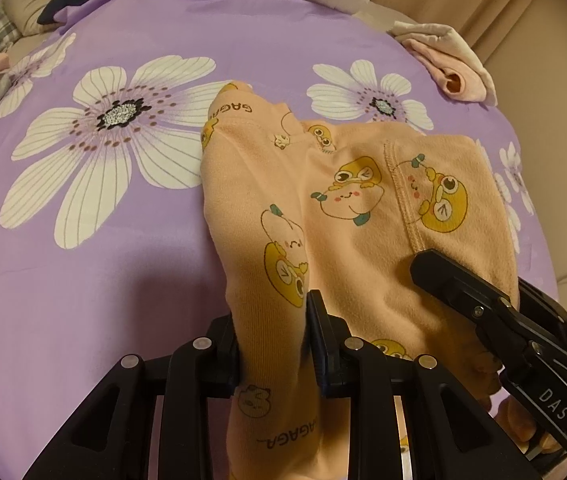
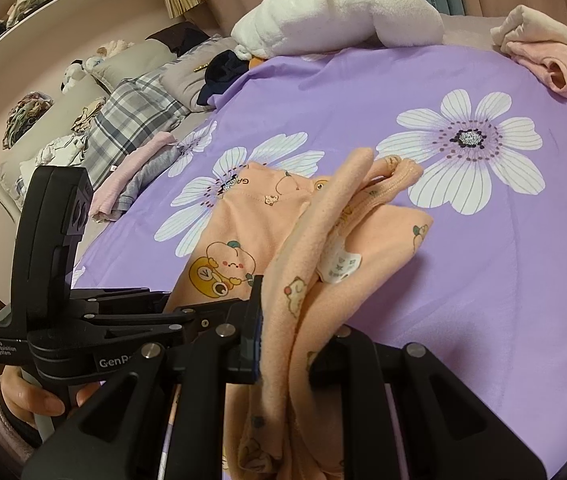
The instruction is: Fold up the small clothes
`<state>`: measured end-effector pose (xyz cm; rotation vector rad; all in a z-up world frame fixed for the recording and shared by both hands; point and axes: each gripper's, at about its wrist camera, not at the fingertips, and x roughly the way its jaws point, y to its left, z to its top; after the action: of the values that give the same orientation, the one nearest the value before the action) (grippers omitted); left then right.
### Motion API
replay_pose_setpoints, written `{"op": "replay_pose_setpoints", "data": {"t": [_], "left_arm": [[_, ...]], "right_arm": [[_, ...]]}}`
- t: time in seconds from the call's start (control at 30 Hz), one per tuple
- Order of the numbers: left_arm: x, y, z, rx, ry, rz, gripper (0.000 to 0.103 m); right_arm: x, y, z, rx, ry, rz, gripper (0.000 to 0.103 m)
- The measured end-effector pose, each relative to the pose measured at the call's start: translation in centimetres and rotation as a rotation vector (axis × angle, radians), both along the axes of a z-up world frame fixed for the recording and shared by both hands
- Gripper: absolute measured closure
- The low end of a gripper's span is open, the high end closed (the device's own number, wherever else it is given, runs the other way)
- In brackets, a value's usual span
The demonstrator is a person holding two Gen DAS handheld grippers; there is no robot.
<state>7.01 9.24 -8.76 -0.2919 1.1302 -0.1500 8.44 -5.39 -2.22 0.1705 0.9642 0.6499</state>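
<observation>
A small peach garment (image 1: 355, 216) printed with yellow cartoon figures lies partly folded on the purple flowered bedsheet (image 1: 83, 280). My left gripper (image 1: 271, 344) is shut on a strip of it at the near edge. My right gripper (image 2: 295, 344) is shut on a bunched, lifted part of the same garment (image 2: 323, 240), with a white label showing. The right gripper's fingers (image 1: 463, 292) show in the left wrist view, on the garment's right side. The left gripper (image 2: 131, 312) shows at the left of the right wrist view.
A folded pink garment (image 1: 455, 68) lies at the sheet's far right corner. A white plush bundle (image 2: 335, 16) sits at the far edge. Pillows, a plaid cloth (image 2: 131, 120) and a folded pink-grey item (image 2: 139, 172) lie along the left side.
</observation>
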Motion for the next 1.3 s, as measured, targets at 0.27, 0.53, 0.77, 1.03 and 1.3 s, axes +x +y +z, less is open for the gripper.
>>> {"op": "replay_pose_setpoints", "data": {"t": [0.27, 0.53, 0.77, 1.03, 1.3], "left_arm": [[0.1, 0.0, -0.3, 0.005, 0.006, -0.002, 0.078], [0.2, 0.0, -0.4, 0.007, 0.007, -0.002, 0.078], [0.2, 0.0, -0.4, 0.007, 0.007, -0.002, 0.078], [0.2, -0.1, -0.4, 0.007, 0.009, -0.002, 0.078], [0.2, 0.0, -0.7, 0.006, 0.014, -0.002, 0.078]], "right_arm": [[0.3, 0.0, -0.6, 0.002, 0.017, -0.007, 0.087], [0.5, -0.1, -0.7, 0.002, 0.019, -0.007, 0.087], [0.5, -0.1, -0.8, 0.003, 0.02, -0.007, 0.087], [0.6, -0.2, -1.0, 0.002, 0.022, -0.008, 0.087], [0.7, -0.3, -1.5, 0.001, 0.032, -0.013, 0.086]]}}
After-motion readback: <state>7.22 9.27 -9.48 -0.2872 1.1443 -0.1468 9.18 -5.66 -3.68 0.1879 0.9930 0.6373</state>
